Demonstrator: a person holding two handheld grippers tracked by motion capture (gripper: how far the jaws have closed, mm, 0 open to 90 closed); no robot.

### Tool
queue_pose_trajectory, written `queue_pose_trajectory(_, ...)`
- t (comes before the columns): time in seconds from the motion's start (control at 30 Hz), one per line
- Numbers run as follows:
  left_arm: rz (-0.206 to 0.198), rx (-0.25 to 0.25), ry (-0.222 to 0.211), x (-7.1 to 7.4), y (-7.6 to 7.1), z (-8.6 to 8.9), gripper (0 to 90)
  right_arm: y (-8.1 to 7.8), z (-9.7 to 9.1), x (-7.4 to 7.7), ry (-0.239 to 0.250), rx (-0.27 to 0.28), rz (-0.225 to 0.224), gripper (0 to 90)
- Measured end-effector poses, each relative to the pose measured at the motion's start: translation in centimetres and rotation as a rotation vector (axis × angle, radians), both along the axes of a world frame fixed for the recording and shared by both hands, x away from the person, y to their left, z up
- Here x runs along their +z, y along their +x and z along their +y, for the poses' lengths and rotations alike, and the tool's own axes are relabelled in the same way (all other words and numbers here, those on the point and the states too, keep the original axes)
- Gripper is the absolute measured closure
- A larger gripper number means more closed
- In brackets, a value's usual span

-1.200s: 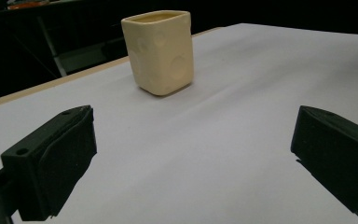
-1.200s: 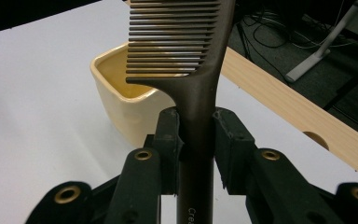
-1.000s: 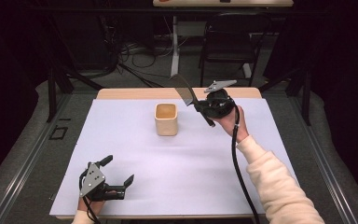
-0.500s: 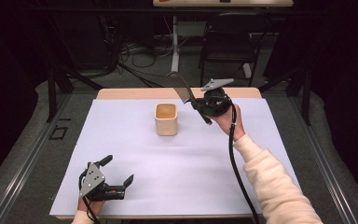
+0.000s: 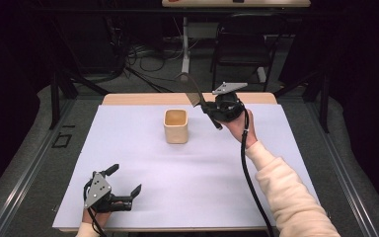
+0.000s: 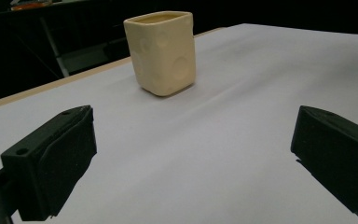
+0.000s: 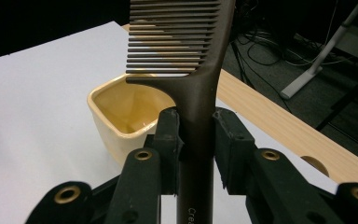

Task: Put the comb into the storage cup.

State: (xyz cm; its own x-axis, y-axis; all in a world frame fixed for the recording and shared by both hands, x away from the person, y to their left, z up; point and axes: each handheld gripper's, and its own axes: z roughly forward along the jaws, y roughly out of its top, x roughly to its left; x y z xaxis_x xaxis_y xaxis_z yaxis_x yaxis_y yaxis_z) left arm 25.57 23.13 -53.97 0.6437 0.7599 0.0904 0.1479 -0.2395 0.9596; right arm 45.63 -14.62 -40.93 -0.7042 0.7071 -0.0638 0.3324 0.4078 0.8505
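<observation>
A cream square cup (image 5: pixel 176 126) stands upright on the white sheet (image 5: pixel 143 148) near the table's far middle; it also shows as the cream cup (image 6: pixel 162 50) and the cup (image 7: pixel 126 119), empty inside. My right gripper (image 5: pixel 208 111) hovers just right of the cup and above it, shut on a dark brown comb (image 5: pixel 193 94). The comb (image 7: pixel 191 70) stands between the pads, teeth pointing toward the cup. My left gripper (image 5: pixel 126 181) rests at the near left of the sheet, open, with nothing between its fingers (image 6: pixel 51 163).
The sheet covers a wooden table (image 5: pixel 128 98) whose far edge shows bare wood. Behind the table stand a black chair (image 5: pixel 242 47), a stand pole and cables on the floor. A cable (image 5: pixel 249 177) trails from the right gripper along the sleeve.
The right gripper with the comb has drifted slightly left, toward the cup. The left gripper has not moved.
</observation>
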Motion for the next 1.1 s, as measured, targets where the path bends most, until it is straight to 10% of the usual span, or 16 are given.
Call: queue_pose_trajectory(1.1, -0.007, 0.0, -0.003, 0.1, -0.1, 0.0, 0.0, 0.5, 1.6, 0.2, 0.04, 0.006, -0.032, 72.1)
